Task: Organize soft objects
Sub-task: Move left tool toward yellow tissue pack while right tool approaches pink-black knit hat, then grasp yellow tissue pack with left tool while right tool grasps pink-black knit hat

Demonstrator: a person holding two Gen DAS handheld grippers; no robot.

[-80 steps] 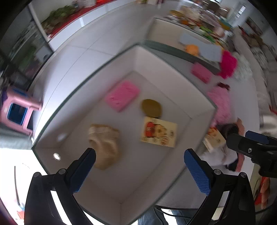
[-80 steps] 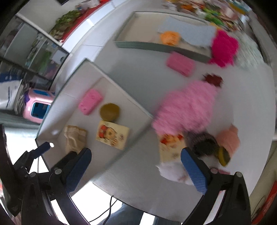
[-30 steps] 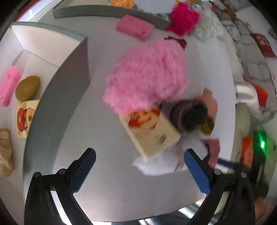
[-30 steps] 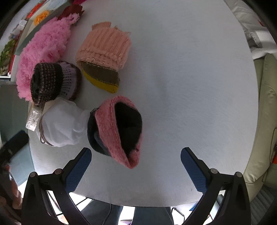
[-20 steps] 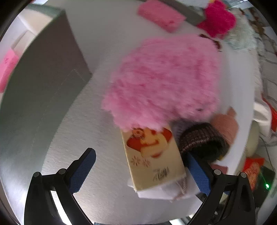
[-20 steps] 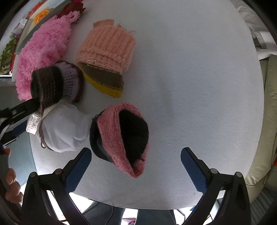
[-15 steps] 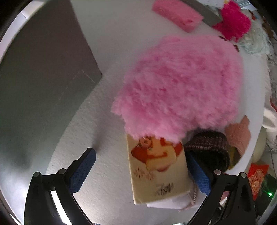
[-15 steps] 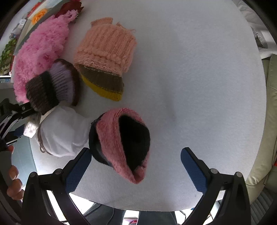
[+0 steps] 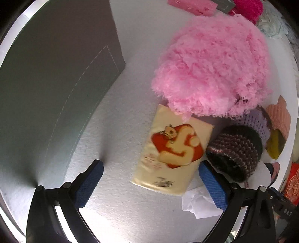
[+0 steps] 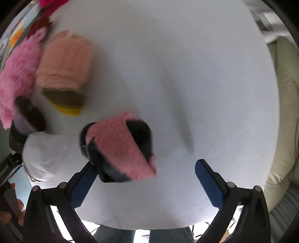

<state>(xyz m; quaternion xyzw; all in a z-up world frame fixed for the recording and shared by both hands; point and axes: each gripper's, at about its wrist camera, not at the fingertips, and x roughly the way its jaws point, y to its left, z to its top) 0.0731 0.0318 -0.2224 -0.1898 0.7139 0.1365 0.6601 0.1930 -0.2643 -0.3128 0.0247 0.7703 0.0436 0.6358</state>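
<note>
My left gripper [image 9: 149, 184] is open just above the white table, its jaws either side of a cream tissue pack with a red emblem [image 9: 172, 149]. A fluffy pink item [image 9: 211, 65] lies over the pack's far end. A dark striped knit hat [image 9: 235, 149] touches the right finger [image 9: 212, 184]. My right gripper [image 10: 145, 185] is open, low over a pink and black knit hat [image 10: 121, 144] whose near end lies between the jaws. A peach and yellow knit hat [image 10: 65, 74] and a white cloth [image 10: 48, 153] lie to its left.
The grey wall of a storage box [image 9: 56, 84] stands close on the left of the left gripper. A pink sponge [image 9: 192, 6] and a magenta fluffy item [image 9: 248, 7] lie at the far table edge. A cream sofa [image 10: 282, 130] borders the table's right side.
My left gripper has dropped closer to the tissue pack, now framed by its jaws. My right gripper has moved down and forward onto the pink and black hat.
</note>
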